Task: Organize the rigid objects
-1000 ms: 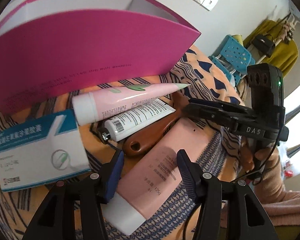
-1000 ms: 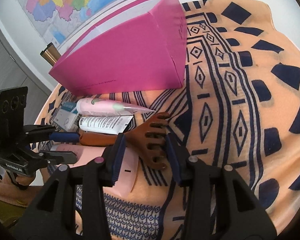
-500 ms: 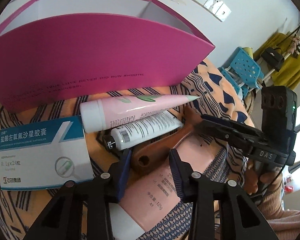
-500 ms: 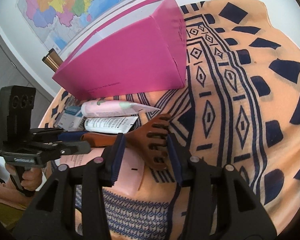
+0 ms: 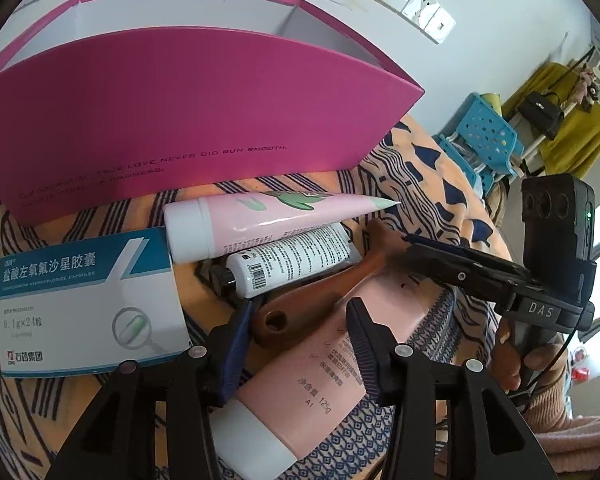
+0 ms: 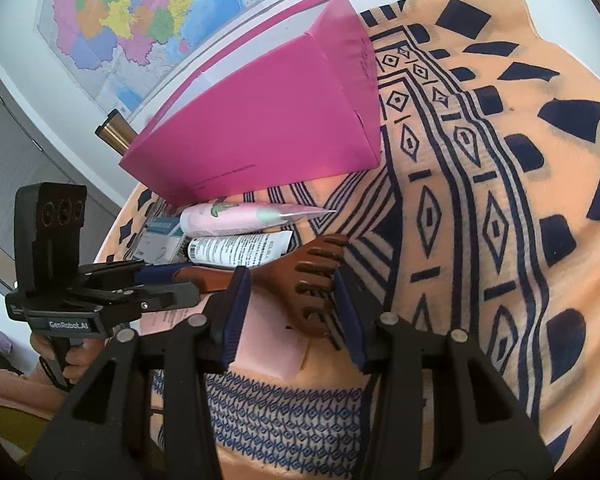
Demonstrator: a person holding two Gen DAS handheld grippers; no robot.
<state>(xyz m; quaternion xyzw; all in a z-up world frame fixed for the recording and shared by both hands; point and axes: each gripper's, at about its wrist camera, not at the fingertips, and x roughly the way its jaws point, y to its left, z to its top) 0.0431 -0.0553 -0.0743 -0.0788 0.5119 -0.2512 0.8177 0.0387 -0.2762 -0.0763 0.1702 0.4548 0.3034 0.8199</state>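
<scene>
Left gripper (image 5: 300, 328), low centre, has swung off the large pink tube (image 5: 320, 364) onto the wooden comb (image 5: 324, 292) handle — jaws reopening, not pinching. Right gripper (image 6: 288, 304) straddles the comb's toothed head, contact unclear.

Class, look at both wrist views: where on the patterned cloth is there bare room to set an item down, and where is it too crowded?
Free: the broad stretch of patterned cloth to the picture's right of the pink box and the wooden scratcher. Crowded: the strip in front of the box, where the medicine carton, three tubes and the scratcher lie packed, both grippers over them.
</scene>
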